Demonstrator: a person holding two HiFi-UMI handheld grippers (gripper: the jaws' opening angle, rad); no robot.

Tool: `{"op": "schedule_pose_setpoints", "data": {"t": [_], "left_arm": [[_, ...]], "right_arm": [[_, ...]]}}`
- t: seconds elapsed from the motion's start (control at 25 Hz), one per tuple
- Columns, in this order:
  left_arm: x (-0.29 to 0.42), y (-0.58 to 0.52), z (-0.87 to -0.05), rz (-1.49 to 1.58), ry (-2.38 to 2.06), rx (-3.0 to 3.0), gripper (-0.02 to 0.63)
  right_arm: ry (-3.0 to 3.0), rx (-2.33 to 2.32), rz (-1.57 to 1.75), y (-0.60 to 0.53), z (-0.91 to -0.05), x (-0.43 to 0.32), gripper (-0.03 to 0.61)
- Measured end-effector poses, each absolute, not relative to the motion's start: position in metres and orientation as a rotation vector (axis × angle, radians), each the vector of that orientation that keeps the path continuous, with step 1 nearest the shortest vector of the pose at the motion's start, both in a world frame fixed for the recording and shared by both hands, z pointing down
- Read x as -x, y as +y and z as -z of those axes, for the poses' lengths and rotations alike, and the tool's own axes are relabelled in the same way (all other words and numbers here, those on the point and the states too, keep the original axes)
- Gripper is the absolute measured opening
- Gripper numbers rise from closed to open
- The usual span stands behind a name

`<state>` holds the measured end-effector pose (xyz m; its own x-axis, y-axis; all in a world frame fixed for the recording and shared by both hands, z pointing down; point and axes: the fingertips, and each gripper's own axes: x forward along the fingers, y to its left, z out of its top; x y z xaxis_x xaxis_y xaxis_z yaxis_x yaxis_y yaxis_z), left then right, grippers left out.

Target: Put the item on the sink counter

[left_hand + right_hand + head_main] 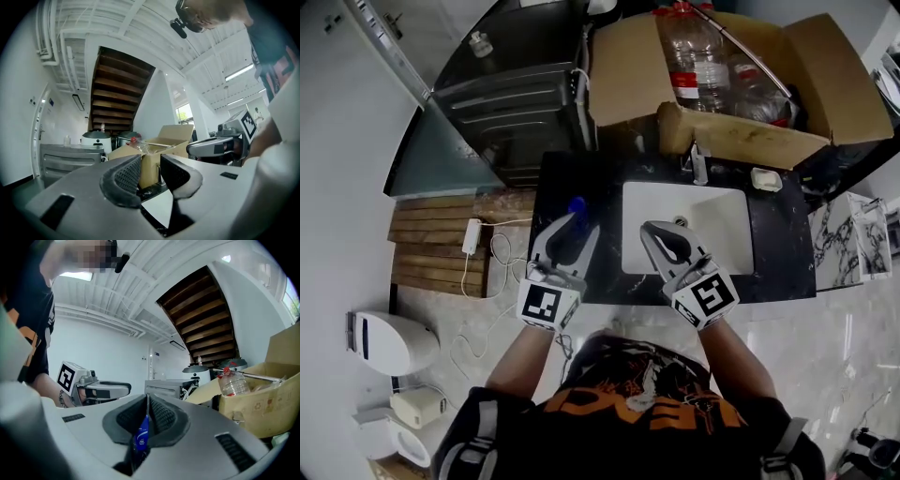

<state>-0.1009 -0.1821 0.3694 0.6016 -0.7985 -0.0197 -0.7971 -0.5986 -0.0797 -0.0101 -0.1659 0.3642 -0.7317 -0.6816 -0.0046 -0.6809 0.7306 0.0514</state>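
Black sink table [778, 267], blue item [576, 204] sitting just left of the white basin [712, 225]. The risk, as I judge it, is my left claw [150, 161], jaws spread and empty, hovering right above the item: a dip could knock it into the basin. My right claw [147, 401], jaws pressed together on nothing, points level over the basin's front.

Blk tee [609, 361] w/ orange print, grey L gripper [574, 225], R gripper [656, 231], b/w marker cubes [546, 305]

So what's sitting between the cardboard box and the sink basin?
In the head view, a strip of black counter carrying the faucet and a white soap dish.
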Motion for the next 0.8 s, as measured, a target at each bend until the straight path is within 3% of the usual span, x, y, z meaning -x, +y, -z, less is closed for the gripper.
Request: {"op": "schedule_pose_setpoints", "data": {"t": [0.32,0.8], "left_arm": [[0.091,-0.137,-0.36,-0.01,1.419,2.744,0.034],[0.089,-0.099,-0.334,-0.047,1.472,2.702,0.017]], "right_arm": [[-2.936,-1.171,0.088,-0.121,-0.343,-0.025,0.031],[-2.96,-1.173,0.06,-0.082,-0.325,-0.061,0.014]]}}
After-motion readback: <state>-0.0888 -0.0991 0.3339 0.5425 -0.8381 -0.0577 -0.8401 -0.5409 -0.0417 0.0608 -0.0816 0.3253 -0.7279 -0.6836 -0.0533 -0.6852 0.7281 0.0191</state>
